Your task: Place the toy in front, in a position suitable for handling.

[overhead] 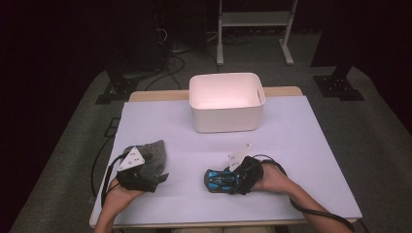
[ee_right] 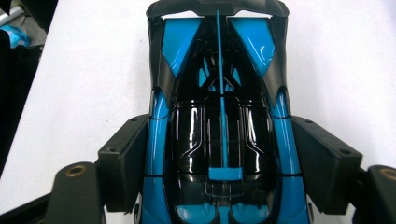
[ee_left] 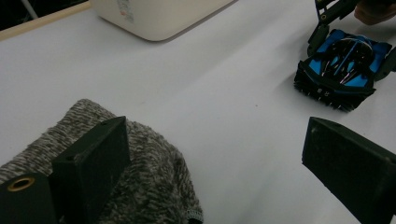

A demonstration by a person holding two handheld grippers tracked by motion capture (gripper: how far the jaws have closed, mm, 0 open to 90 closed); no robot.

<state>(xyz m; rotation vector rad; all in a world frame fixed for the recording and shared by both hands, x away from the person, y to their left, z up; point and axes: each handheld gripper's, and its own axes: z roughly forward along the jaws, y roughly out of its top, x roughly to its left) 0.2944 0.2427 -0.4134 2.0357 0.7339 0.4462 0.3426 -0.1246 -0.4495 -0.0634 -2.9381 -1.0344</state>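
A blue and black toy car [overhead: 216,179] sits on the white table near the front, right of centre. My right gripper [overhead: 225,181] reaches in from the right and is shut on it; in the right gripper view both pads [ee_right: 126,158] press the car's [ee_right: 219,116] flanks. A grey knit cloth [overhead: 156,151] lies at the front left. My left gripper [overhead: 158,170] stands open beside it, with one jaw over the cloth [ee_left: 154,172] and the other over bare table. The left gripper view has the car [ee_left: 343,70] at the upper right.
A white plastic bin [overhead: 226,119] stands at the back middle of the table, its corner [ee_left: 154,18] also in the left gripper view. White table surface [overhead: 301,145] lies between the bin and both hands. A cable trails off each gripper toward the table's front edge.
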